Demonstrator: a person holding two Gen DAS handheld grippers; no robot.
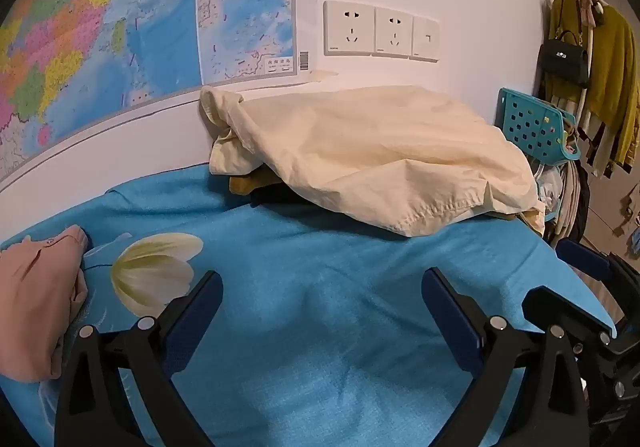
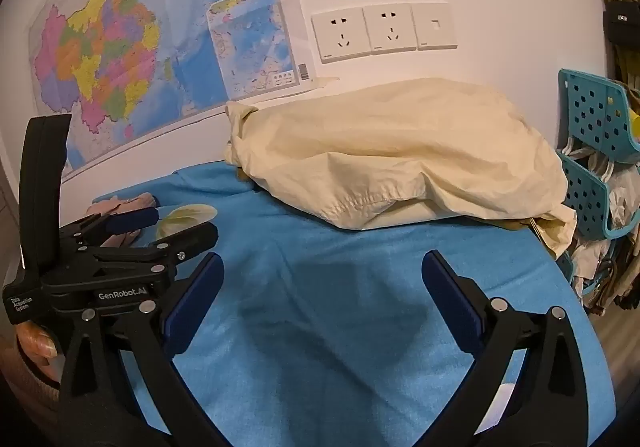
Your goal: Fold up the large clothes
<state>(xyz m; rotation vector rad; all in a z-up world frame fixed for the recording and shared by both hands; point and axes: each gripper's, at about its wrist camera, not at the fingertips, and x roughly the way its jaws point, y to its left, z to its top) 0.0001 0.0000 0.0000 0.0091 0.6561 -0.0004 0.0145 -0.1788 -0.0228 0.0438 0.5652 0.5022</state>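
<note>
Over the blue cloth (image 1: 320,287) covering the table, the left gripper (image 1: 322,297) and right gripper (image 2: 323,279) are hovering side by side with jaws spread wide and nothing between them, probably readying for a first grab. Against the wall ahead, the cream garment (image 1: 372,151) is lying in a crumpled heap, well apart from both, while a pink garment (image 1: 36,303) is sitting at the left edge, seemingly set aside.

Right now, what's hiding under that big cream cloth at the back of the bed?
Under the cream cloth, at its left edge, a mustard-yellow fabric and something dark peek out on the blue sheet. Whatever else props it up is covered.
</note>
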